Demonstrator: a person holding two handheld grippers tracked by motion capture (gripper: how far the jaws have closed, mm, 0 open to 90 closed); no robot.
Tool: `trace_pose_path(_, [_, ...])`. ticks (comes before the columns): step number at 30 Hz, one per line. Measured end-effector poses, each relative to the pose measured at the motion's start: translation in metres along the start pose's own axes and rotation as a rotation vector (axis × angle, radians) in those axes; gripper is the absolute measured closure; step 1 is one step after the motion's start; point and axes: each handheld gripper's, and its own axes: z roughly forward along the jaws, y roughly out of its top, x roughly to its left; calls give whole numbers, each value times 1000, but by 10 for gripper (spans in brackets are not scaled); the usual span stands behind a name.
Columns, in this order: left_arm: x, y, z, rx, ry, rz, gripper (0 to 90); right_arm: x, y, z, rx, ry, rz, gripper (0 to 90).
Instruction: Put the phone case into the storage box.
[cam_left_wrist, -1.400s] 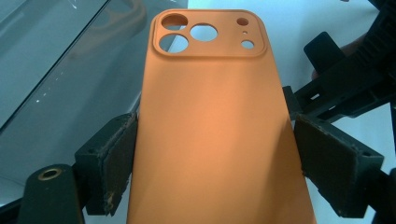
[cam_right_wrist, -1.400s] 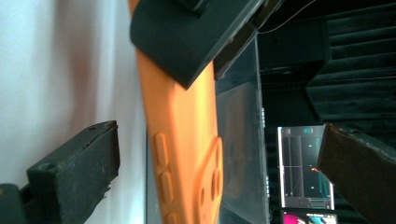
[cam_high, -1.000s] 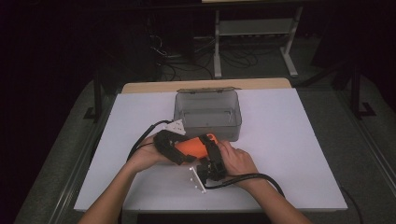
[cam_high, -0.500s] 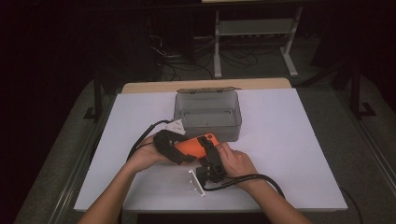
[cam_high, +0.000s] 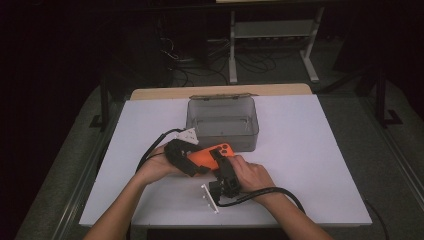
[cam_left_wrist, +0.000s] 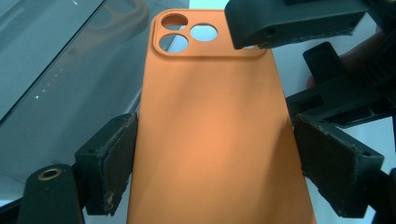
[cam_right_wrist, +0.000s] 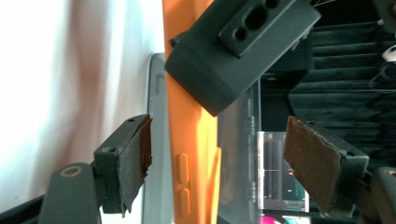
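Your left gripper (cam_left_wrist: 215, 154) clasped the orange phone case (cam_left_wrist: 215, 130) by its long edges, just in front of the clear box (cam_high: 223, 120). Your right gripper (cam_right_wrist: 219, 158) stood wide around the case's edge.

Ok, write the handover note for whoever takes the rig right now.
Left gripper: jaws along both long edges of the orange phone case, left pad touching, right pad close; firm grip not certain.
Right gripper: open, jaws straddling the case's edge near its side buttons, not clamped.
Case is held above the white table, just in front of the clear box.
Done: case lifted.
Left: probably close the right gripper, then finish whatever the case needs; the box looks empty.
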Motion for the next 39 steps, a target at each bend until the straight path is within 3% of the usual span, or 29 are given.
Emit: trace_pose_path(39, [1, 0, 0, 2, 9, -10, 163, 5, 6, -2, 21, 21, -5, 588])
